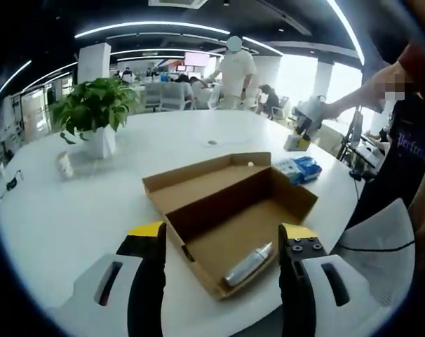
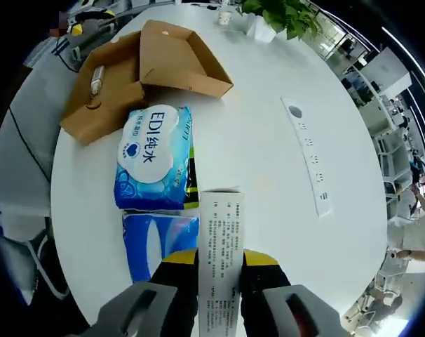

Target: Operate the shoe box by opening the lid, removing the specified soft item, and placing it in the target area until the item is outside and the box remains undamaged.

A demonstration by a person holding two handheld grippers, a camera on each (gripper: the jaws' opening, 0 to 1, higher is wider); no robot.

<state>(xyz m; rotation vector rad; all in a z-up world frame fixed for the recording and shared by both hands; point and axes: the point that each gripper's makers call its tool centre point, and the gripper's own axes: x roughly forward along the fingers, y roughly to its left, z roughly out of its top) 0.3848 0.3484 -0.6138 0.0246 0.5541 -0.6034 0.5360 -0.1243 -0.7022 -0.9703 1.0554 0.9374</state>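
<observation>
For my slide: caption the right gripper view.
Right gripper holds a slim white box above blue tissue packs.

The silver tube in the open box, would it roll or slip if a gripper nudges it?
The tube is round and lies on its side, so it would likely roll. Its shiny skin looks slippery. The box wall beside it should stop it going far.

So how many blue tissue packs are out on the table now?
2. One blue tissue pack lies beside the open shoe box; the second pack lies just in front of the right claw, partly behind the white box it grips.
</observation>
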